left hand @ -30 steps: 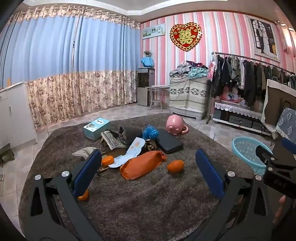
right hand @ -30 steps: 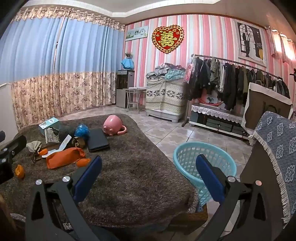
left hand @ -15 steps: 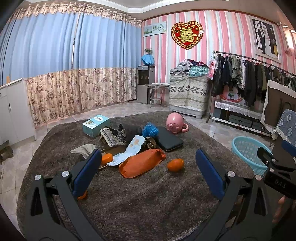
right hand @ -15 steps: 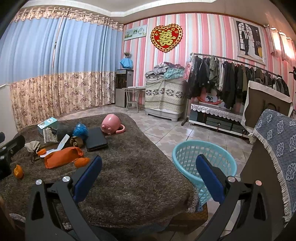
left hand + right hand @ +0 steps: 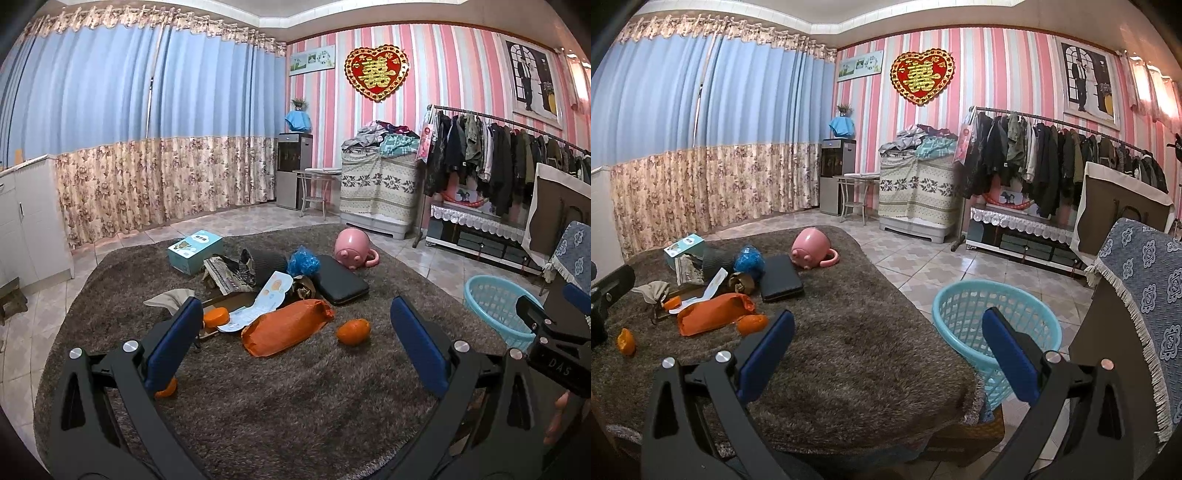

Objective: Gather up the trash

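Orange wrapper at centre of shag-covered tabletop, clutter behind | turquoise basket off right edge | left gripper, right gripper: jaws wide apart, empty | risk: slick film slips; tangerine rolls if nudged.

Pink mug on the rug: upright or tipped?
Tipped. The pink mug lies on its side on the brown rug, handle flat against the pile, in both wrist views. Which way its mouth faces, cannot tell.
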The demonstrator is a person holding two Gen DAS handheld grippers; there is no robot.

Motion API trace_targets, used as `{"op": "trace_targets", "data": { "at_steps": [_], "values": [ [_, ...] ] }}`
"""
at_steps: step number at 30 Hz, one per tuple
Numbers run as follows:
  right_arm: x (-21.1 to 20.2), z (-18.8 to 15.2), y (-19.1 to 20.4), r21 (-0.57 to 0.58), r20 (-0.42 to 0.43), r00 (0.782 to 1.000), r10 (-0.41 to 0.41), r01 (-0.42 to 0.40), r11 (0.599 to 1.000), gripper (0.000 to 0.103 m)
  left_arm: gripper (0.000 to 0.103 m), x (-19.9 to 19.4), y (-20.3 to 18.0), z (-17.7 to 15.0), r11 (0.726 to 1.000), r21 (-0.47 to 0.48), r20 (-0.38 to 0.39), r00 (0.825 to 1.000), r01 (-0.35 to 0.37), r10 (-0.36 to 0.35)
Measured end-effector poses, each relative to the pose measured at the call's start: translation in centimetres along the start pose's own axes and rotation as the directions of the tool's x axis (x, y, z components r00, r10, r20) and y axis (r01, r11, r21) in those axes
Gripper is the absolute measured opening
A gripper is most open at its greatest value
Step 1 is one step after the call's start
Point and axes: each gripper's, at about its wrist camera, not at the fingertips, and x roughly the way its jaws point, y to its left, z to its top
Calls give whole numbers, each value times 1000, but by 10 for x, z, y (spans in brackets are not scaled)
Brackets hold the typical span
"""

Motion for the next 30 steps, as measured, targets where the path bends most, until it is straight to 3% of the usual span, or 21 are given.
{"op": "trace_targets", "data": {
  "at_steps": [30],
  "values": [
    [3, -4, 1, 1, -2, 1000, -9, 9, 1000, 99, 98, -5, 4, 2, 1000, -4, 9, 1000, -9, 9]
  ]
}}
